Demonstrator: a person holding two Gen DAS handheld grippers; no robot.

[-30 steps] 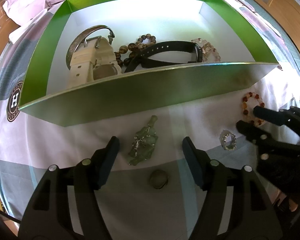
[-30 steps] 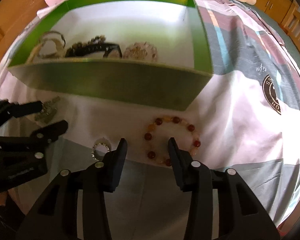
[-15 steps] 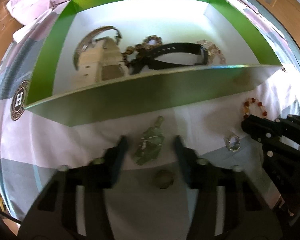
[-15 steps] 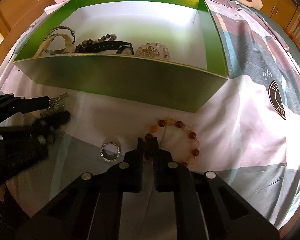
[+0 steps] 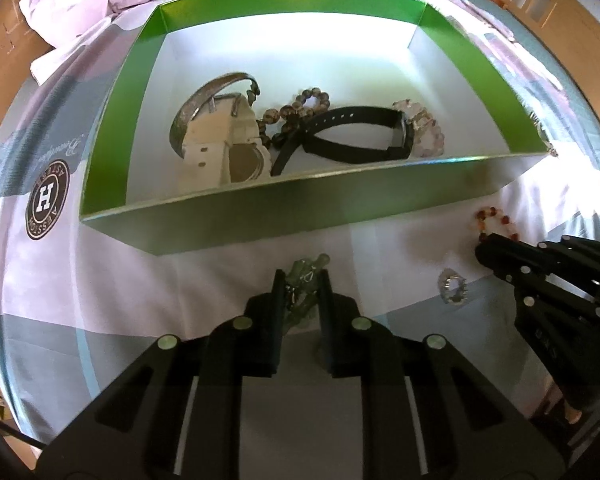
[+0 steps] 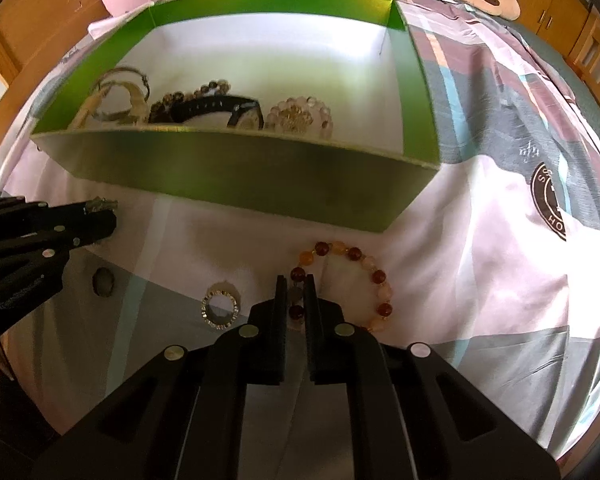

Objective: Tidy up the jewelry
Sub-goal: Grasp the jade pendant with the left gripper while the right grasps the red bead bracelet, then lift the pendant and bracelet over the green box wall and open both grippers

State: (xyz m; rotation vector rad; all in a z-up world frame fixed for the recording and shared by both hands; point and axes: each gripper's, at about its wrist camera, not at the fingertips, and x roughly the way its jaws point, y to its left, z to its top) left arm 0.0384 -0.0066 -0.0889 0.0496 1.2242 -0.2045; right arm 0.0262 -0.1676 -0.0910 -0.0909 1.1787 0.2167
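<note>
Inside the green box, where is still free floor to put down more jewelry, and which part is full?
In the green box, the far half of the white floor is bare, up to the back wall, and so is the right end beyond the pale bead bracelet. The near strip is crowded: bangle, cream watch, brown beads, black strap.

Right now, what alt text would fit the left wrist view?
The left gripper has its jaws shut on a green pendant lying on the bedsheet in front of a green box holding watches and bracelets. The right gripper meets a beaded bracelet.
</note>
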